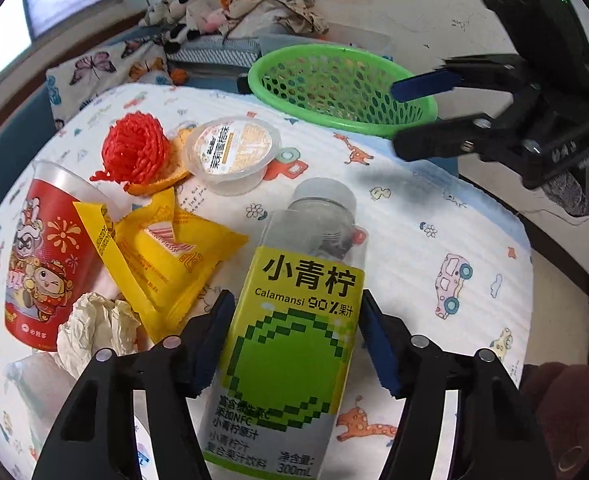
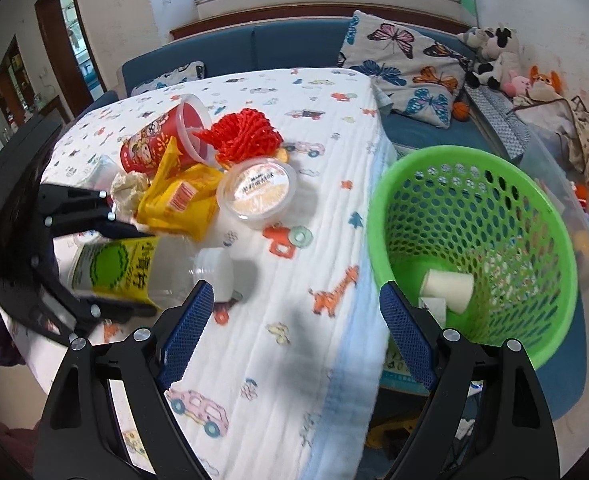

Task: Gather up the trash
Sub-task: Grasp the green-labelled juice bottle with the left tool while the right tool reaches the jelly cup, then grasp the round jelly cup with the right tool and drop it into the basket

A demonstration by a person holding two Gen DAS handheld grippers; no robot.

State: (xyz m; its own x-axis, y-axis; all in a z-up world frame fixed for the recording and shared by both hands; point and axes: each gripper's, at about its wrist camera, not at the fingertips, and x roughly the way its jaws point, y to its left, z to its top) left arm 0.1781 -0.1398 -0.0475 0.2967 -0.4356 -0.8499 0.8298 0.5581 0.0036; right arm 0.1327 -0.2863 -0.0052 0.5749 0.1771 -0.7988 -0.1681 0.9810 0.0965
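A clear juice bottle with a yellow-green label (image 1: 294, 332) lies on the cloth-covered table. My left gripper (image 1: 294, 344) has its fingers around the bottle's labelled body, both pads touching it; it shows from the side in the right wrist view (image 2: 134, 272), with the bottle (image 2: 134, 268) between its fingers. My right gripper (image 2: 294, 332) is open and empty above the table's edge, beside the green mesh basket (image 2: 474, 184), and shows in the left wrist view (image 1: 426, 116). The basket (image 1: 334, 76) holds a white paper cup (image 2: 450, 286).
More trash lies on the table: a red printed cup (image 1: 50, 256), a yellow wrapper (image 1: 166, 256), crumpled tissue (image 1: 94, 328), a red net (image 1: 134, 148), orange peel (image 1: 162, 180) and a clear lidded tub (image 1: 234, 152). A blue sofa with cushions and plush toys (image 2: 494, 56) stands behind.
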